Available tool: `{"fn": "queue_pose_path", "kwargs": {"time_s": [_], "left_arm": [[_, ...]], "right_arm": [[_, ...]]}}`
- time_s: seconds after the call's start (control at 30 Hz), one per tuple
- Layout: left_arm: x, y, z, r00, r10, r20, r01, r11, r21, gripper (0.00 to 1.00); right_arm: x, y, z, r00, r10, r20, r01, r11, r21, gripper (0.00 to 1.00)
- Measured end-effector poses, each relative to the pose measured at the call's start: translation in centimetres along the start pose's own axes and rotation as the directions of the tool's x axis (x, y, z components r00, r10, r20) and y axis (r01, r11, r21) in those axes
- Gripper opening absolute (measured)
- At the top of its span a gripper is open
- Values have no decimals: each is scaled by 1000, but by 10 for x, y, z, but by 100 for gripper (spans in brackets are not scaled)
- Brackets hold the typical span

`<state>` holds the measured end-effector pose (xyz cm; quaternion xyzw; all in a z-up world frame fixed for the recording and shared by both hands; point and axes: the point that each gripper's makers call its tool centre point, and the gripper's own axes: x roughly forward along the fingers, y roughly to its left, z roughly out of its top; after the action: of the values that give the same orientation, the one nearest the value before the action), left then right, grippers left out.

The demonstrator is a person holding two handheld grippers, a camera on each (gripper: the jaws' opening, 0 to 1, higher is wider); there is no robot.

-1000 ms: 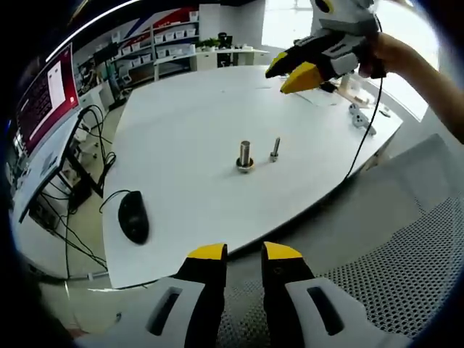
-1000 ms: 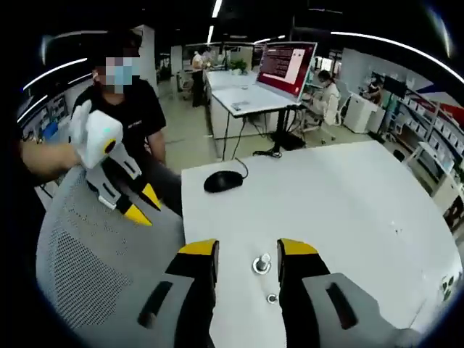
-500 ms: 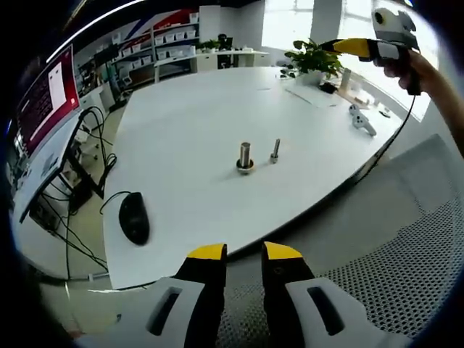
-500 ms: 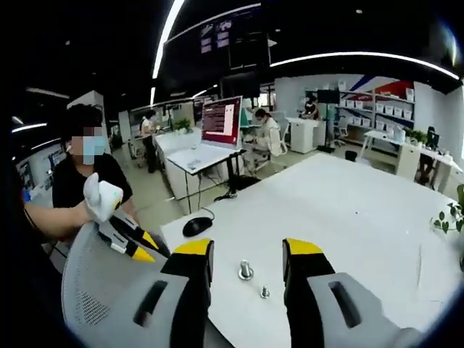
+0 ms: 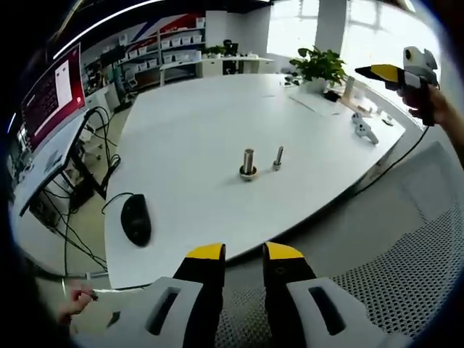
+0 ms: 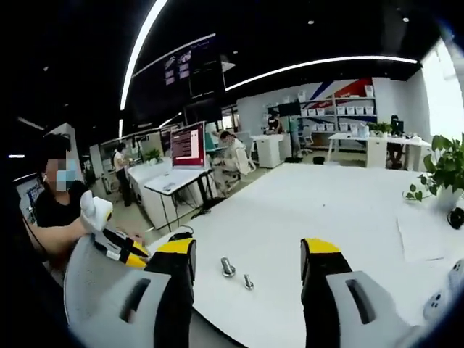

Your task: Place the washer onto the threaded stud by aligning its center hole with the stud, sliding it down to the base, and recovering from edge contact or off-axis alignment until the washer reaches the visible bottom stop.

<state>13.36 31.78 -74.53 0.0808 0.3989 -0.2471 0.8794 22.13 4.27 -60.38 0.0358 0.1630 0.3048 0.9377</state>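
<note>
Open-plan office with shelving, desks and a red-screened monitor behind; the work surface was a large white rounded table (image 5: pixel 203 130). Nearest in the left gripper view, the left gripper (image 5: pixel 243 254) sat low over a grey mesh chair back (image 5: pixel 377 290), off the table edge, its yellow-tipped jaws a narrow gap apart and holding nothing. Next out, a black computer mouse (image 5: pixel 135 220) lay near the table's near edge. Mid-table stood the upright grey threaded stud (image 5: pixel 249 161) with a brass-coloured ring at its foot, which looked like the washer already down at the base, though too small to be sure. Just beside it stood a small silver bolt (image 5: pixel 278 157), apart from the stud. Farther off, the right gripper (image 5: pixel 388 71) was held high beyond the far table edge, near a green potted plant (image 5: pixel 317 64). In the right gripper view its own jaws stood wide apart and empty, stud (image 6: pixel 228 267) and bolt (image 6: pixel 248 281) small between them. Risks: both grippers were well away, so a long reach could arrive off-axis and knock the bolt or tip the stud; mistaking the bolt for the stud was also possible; the trailing cable might drag across the table.
</note>
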Motion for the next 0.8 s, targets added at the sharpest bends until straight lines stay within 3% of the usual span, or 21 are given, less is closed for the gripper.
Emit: {"fn": "queue_pose_path", "kwargs": {"time_s": [0.23,0.43,0.67,0.8], "left_arm": [[0,1,0,1000,-3,-1,3,1000,2,19],[0,1,1,1000,0,8,0,1000,-6,19],[0,1,1,1000,-2,7,2,1000,-6,20],[0,1,1,1000,-2,8,2,1000,-7,20]], "right_arm": [[-17,-13,-35,994,-96,-47,100,992,72,83],[-28,-22,-54,985,-148,-84,154,986,63,86],[-30,-16,-72,981,-167,-94,174,983,66,92],[-29,-12,-83,979,-162,-128,166,986,27,92]]}}
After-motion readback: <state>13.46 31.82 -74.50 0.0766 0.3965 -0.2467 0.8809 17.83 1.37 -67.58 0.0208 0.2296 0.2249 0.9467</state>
